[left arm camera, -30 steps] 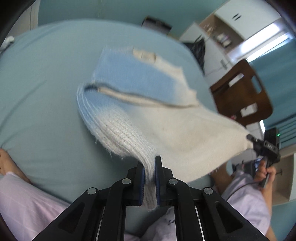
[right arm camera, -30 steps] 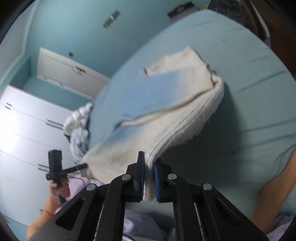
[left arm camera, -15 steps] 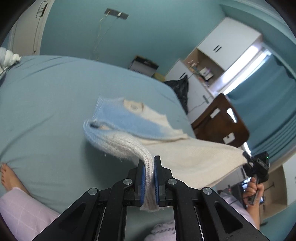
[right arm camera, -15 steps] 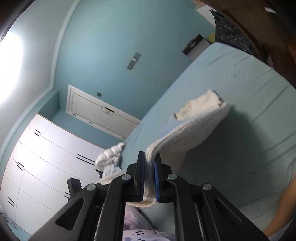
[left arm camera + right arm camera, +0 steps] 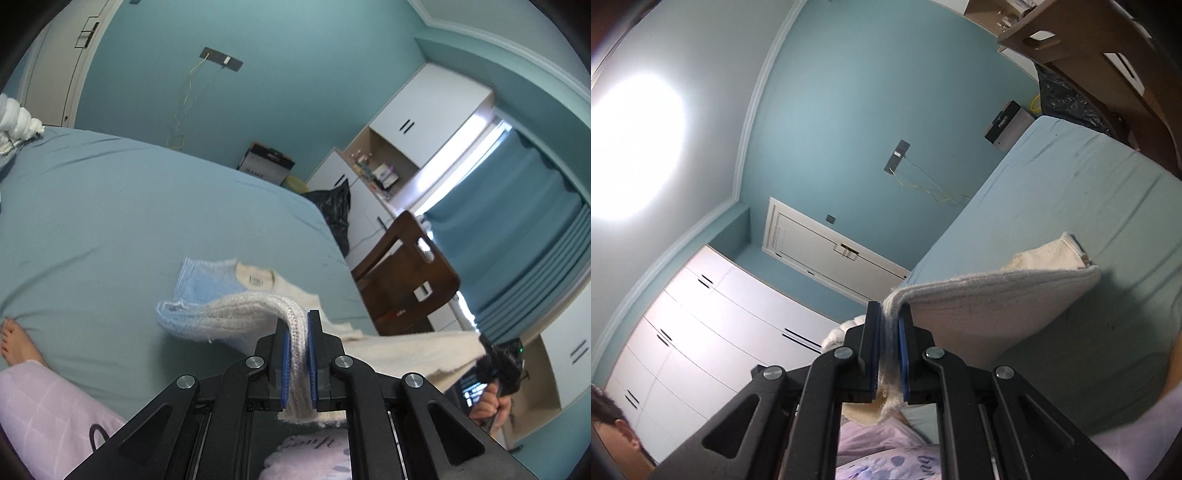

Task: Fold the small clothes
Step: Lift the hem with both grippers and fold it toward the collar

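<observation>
A small knitted sweater (image 5: 236, 314), cream with a light blue part, hangs lifted over the teal bed (image 5: 110, 221). My left gripper (image 5: 298, 332) is shut on its ribbed hem, which bunches between the blue pads. In the right wrist view my right gripper (image 5: 889, 325) is shut on another edge of the same sweater (image 5: 997, 299), whose cream underside stretches away to the right. The far end, with the neck label (image 5: 255, 280), still touches the sheet. The other gripper (image 5: 502, 365) shows at lower right in the left wrist view, held by a hand.
A wooden chair (image 5: 406, 273) stands by the bed's right side, with a black bag (image 5: 332, 206) and white cabinets (image 5: 424, 122) behind. A pile of clothes (image 5: 14, 122) lies at the bed's far left. The person's pink-trousered legs (image 5: 48, 417) and a bare foot (image 5: 14, 343) rest on the bed.
Both grippers have risen and tilted upward, carrying the sweater's near edge up off the bed. More wall and ceiling shows now; the sweater's far end stays down.
</observation>
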### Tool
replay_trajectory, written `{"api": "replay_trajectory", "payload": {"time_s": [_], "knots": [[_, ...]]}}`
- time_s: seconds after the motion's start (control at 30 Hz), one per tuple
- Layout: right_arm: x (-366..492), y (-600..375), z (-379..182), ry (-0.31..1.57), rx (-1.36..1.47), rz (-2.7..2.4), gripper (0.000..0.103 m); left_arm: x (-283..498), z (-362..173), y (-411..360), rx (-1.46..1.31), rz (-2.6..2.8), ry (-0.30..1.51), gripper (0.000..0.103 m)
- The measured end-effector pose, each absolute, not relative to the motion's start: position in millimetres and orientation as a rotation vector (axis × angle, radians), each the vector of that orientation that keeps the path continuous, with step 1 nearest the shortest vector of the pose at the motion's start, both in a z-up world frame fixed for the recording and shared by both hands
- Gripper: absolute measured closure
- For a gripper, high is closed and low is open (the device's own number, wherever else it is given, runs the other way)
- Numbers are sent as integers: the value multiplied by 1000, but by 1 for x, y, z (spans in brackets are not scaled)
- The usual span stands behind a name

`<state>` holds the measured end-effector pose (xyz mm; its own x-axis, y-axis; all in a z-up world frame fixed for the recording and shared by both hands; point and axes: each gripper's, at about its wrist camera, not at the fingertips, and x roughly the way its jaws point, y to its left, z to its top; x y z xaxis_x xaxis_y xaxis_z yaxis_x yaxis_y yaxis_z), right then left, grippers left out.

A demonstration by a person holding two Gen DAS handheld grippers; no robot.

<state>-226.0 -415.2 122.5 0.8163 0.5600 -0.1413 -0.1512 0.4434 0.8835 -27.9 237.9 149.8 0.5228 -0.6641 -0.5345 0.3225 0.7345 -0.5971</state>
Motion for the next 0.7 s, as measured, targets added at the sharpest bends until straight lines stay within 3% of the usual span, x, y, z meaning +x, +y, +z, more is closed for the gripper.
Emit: {"api": "replay_trajectory", "payload": {"time_s": [0.27, 0.7], "knots": [[-223, -391, 136, 412, 923, 487, 98, -22, 143, 252, -525, -595, 827, 96], [-132, -398, 83, 731, 902, 334, 98, 42, 79, 224, -508, -525, 1083, 96]]}}
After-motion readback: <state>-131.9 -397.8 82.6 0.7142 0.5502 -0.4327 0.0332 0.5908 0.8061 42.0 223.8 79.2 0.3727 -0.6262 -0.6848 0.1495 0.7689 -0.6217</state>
